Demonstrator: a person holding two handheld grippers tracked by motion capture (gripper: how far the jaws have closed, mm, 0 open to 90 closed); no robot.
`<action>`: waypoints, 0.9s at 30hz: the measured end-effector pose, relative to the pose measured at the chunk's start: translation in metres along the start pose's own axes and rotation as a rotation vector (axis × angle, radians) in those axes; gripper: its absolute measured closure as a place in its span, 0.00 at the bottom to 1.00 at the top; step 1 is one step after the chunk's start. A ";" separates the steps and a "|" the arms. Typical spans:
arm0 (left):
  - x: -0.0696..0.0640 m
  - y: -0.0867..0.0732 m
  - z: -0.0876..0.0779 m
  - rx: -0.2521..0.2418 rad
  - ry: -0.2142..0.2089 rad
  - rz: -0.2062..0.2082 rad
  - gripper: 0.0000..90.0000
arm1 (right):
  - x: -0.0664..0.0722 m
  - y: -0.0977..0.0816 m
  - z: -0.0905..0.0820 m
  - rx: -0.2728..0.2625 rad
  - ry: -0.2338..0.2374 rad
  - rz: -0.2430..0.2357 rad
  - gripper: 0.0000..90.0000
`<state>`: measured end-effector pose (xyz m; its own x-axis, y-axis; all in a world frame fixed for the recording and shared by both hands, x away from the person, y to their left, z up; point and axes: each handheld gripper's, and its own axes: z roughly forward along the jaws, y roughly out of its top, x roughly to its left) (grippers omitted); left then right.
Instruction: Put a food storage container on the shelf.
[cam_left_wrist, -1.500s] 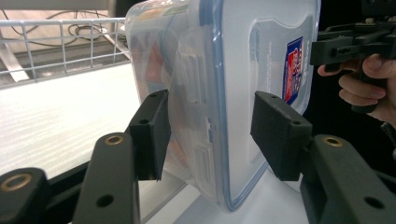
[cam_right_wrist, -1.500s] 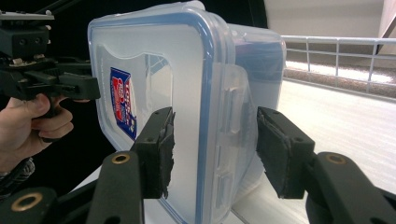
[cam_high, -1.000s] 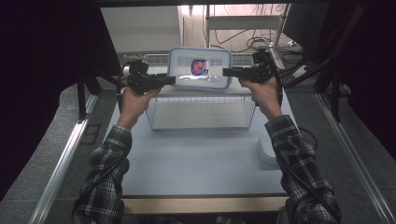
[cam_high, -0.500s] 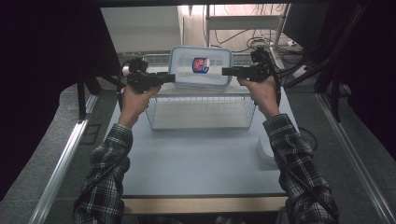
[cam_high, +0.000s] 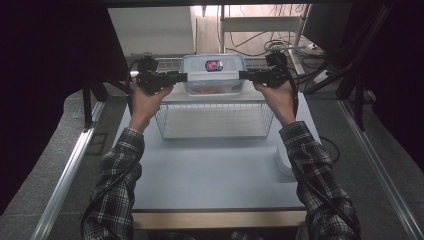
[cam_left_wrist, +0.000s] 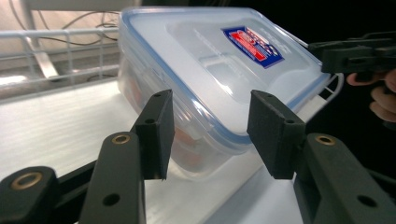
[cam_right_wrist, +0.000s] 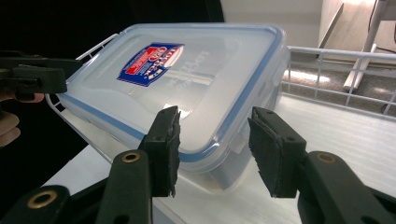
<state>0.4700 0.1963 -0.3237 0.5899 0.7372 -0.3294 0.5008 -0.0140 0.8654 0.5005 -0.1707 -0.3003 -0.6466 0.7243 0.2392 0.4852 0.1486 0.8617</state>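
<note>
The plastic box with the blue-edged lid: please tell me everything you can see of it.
The plastic box is rectangular, of clear plastic, with a translucent lid edged in blue and a red-and-blue label on top. Something orange-red shows through its wall. It is closed and sits level on the white shelf above the wire basket, one tool at each short end.

The clear lidded box (cam_high: 213, 74) sits a little further from the person than a second ago, over the far edge of the wire basket (cam_high: 215, 120). The left gripper (cam_high: 181, 77) has just been opening slightly and the right gripper (cam_high: 245, 76) closing, each with a box end between its fingers.
</note>
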 end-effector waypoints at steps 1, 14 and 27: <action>0.001 0.000 0.000 -0.001 0.001 0.000 0.57 | 0.001 0.000 0.001 -0.003 -0.004 0.005 0.59; -0.017 -0.001 -0.006 0.007 0.007 0.117 0.39 | 0.007 0.000 -0.004 -0.036 0.036 -0.058 0.42; -0.031 -0.027 -0.015 0.050 -0.030 0.164 0.14 | 0.016 -0.018 -0.012 -0.030 0.034 -0.147 0.16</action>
<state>0.4283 0.1842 -0.3311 0.6843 0.7021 -0.1971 0.4268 -0.1665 0.8889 0.4738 -0.1701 -0.3068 -0.7289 0.6732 0.1245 0.3667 0.2304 0.9014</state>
